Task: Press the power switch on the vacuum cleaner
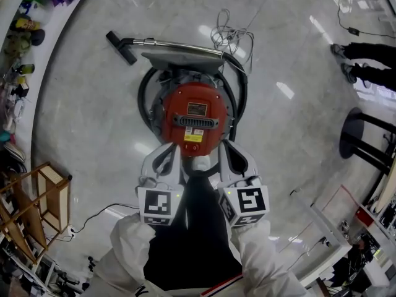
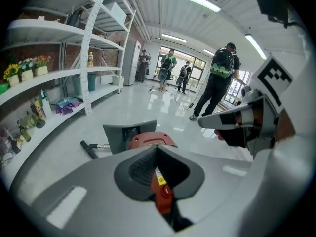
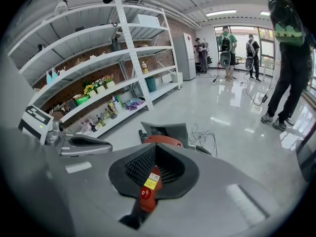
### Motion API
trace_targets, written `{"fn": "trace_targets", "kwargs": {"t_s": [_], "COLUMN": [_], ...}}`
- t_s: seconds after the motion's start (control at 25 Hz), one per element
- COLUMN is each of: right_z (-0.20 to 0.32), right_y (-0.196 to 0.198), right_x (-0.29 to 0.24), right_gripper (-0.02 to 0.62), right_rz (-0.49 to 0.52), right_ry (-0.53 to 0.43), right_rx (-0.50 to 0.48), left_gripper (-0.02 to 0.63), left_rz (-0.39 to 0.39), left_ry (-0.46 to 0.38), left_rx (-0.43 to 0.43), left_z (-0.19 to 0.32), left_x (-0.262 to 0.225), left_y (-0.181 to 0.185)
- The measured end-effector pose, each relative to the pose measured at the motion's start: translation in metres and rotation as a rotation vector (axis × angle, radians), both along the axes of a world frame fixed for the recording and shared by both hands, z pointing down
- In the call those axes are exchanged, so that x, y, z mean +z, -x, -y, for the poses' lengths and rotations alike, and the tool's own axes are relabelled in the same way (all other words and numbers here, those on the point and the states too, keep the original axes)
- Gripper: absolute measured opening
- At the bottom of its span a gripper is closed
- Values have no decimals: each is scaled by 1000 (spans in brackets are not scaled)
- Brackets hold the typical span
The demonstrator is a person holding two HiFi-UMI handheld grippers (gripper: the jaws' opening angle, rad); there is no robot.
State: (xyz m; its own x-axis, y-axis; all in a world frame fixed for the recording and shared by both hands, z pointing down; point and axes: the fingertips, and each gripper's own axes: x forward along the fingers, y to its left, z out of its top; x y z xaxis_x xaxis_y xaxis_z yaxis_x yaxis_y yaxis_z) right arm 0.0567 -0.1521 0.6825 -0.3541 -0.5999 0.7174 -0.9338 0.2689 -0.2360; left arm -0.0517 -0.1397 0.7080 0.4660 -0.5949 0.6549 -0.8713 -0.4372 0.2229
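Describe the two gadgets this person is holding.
The left gripper and right gripper are each smooth grey, with dark ribbed pads inside the jaws, a white cube bearing black square markers, and a small green light. The person wears white sleeves.

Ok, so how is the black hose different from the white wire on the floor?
The hose is thick and black; the wire is thin and pale. The hose curves neatly around the red vacuum cleaner; the wire lies in a loose tangle on its far side. Both rest on the shiny floor.
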Motion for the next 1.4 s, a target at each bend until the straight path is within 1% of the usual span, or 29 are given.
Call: {"fn": "trace_targets", "kwargs": {"t_s": [0.24,0.4,0.8,1.24,1.4], "right_z": [-3,-13,-41,-59,-62], "right_y": [3,10,36,45,51], "right_x": [23,42,91,116,122], "right_gripper": [0,0,0,0,0], "right_rz": [-6,-12,-12,-17,3], "right_ry": [23,59,176,242,272], "right_rx": [-8,-27,-100,-126,-133], "left_gripper": [0,0,0,0,0], "left_rz": [-8,-11,-13,-13,-10], "left_ry": [22,39,42,53,54], "left_rx": [20,21,17,9,0], "left_z": [-4,-7,-2,-5,-4], "left_x": [18,24,23,24,25], "left_y": [-9,-11,-8,-3,2]}}
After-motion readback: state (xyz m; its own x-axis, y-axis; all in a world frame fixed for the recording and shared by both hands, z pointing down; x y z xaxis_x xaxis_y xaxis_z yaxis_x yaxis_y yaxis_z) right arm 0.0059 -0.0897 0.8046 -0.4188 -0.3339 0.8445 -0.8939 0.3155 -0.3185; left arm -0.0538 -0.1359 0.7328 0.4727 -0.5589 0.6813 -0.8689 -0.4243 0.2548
